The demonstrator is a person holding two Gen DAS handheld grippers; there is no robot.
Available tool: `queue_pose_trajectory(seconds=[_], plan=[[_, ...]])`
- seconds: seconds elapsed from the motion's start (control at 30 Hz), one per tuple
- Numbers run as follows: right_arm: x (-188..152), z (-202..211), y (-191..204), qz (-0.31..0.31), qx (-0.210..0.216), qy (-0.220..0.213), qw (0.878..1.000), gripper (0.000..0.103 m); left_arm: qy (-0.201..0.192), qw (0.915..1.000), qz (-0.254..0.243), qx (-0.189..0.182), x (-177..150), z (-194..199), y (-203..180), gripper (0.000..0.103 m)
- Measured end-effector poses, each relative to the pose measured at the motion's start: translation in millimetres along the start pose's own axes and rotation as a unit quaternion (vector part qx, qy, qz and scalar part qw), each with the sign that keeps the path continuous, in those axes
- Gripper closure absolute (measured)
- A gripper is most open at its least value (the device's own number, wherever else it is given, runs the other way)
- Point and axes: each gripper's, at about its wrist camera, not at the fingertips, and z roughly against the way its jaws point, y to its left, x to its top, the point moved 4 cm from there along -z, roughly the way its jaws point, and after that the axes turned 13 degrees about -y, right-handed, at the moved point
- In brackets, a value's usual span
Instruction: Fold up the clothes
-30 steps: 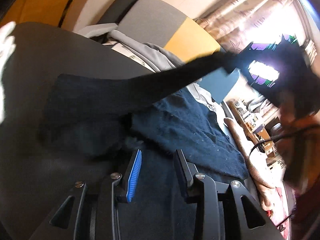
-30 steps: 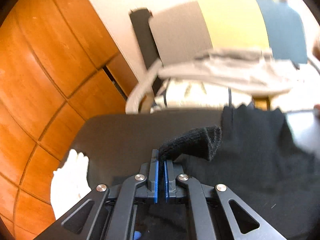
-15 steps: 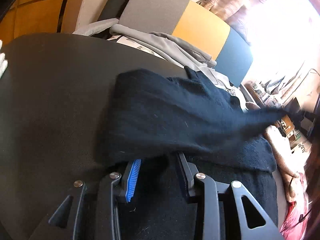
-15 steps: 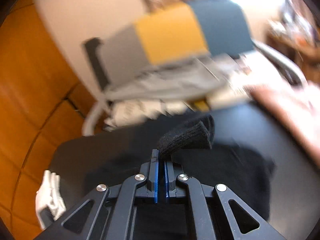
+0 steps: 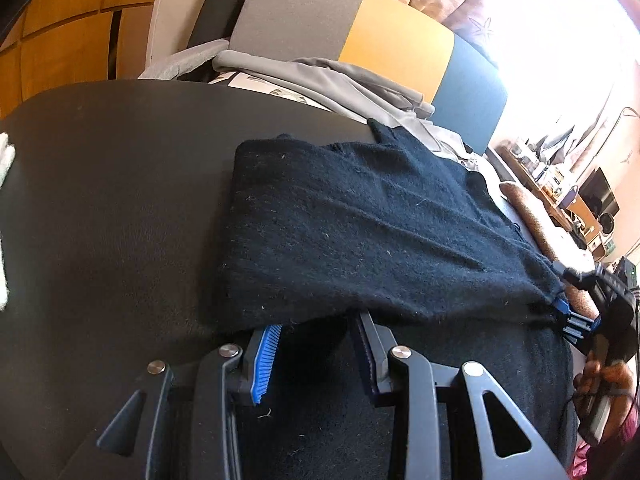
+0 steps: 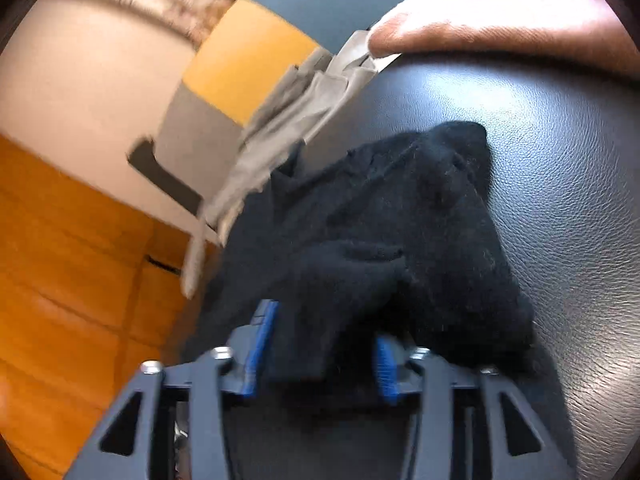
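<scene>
At the far left edge of the left wrist view a white cloth (image 5: 5, 184) lies on the black leather-like surface (image 5: 112, 200). To its right, the black knit sweater (image 5: 360, 232) lies spread across the middle of the surface, a folded panel laid over its lower layer, its far edge reaching the surface's far rim. The left tool (image 5: 316, 356) sits at the sweater's near edge with its jaws parted and nothing between them, the folded panel's hem lying over the fingertips. Beyond the surface, a grey garment (image 5: 320, 80) is draped on a chair with a grey, yellow and blue back (image 5: 396, 44). At the right, the right tool (image 5: 560, 304) touches the sweater's right corner. In the right wrist view the right tool (image 6: 320, 348) has its jaws spread, a bunched fold of the sweater (image 6: 400, 240) lying loose between them.
</scene>
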Motion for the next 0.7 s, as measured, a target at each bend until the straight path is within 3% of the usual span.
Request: queue_pose_trajectory(seconds=[0.07,0.13,0.17,0.27,0.4,0.53,0.7], plan=[[5,-3,-2,-0.025,0.002,-0.01,1.0,0.057,-0.001,1.0,0.005,-0.002,1,0,1,0.068],[8,-8,2,-0.011,-0.011,-0.002,1.0,0.093,-0.005,0.9999,0.01,-0.002,3,1,2,0.068],[10,-11,9,0.019,-0.021,0.008,1.0,0.097,-0.009,0.9999,0.012,0.0,4,3,2,0.068],[28,-2,43,0.117,-0.021,-0.019,0.993,0.097,-0.037,0.9992,-0.013,-0.005,9,13,-8,0.068],[48,13,56,0.182,-0.049,-0.067,0.98,0.097,-0.013,0.9991,-0.04,-0.007,1,9,-14,0.068],[33,-5,10,0.136,-0.093,-0.023,0.986,0.097,0.009,0.9993,-0.036,-0.009,-6,7,-9,0.068],[26,-2,-10,0.104,-0.096,-0.025,0.99,0.097,0.013,0.9995,-0.025,-0.013,-11,18,2,0.068]])
